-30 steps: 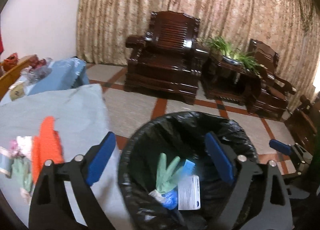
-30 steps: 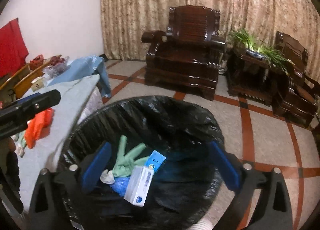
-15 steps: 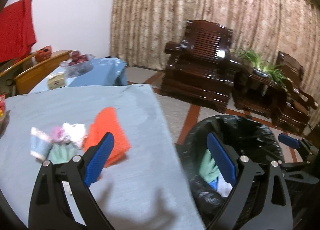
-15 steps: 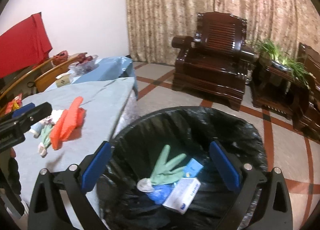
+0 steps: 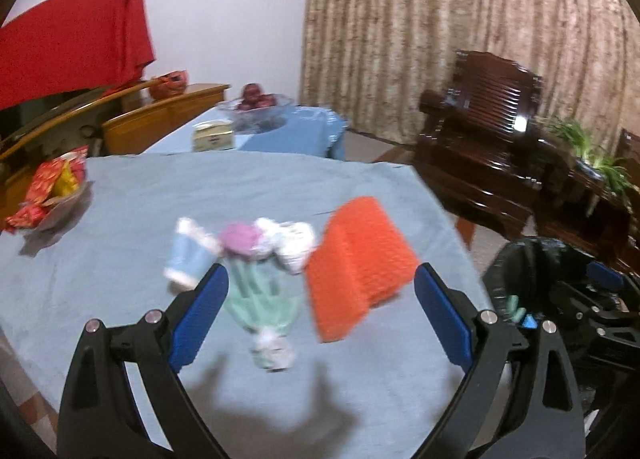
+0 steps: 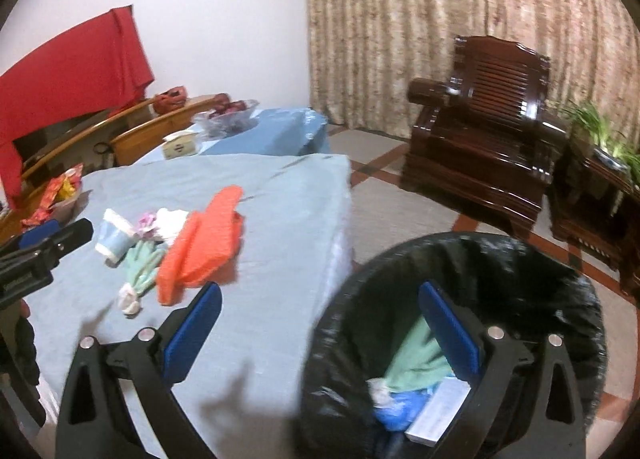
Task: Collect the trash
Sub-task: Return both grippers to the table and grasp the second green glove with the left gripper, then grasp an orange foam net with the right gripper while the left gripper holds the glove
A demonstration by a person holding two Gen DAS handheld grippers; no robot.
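In the left wrist view, the left hand-held gripper (image 5: 320,311) hangs released over the surface (image 5: 120,283), a limp green glove (image 5: 262,299) at frame centre; it looks light and soft, best pinched mid-body. In the right wrist view, the right hand-held gripper (image 6: 320,327) is released too, the black-lined trash bin (image 6: 520,259) at lower right

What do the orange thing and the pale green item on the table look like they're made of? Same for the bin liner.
Orange thing: probably foam or sponge-like mesh sheet, matte with a fine dimpled texture, folded over itself.
Pale green item: looks like a thin rubber or latex glove, limp and translucent; blur leaves it open.
Bin liner: thin black plastic film, glossy and crinkled.
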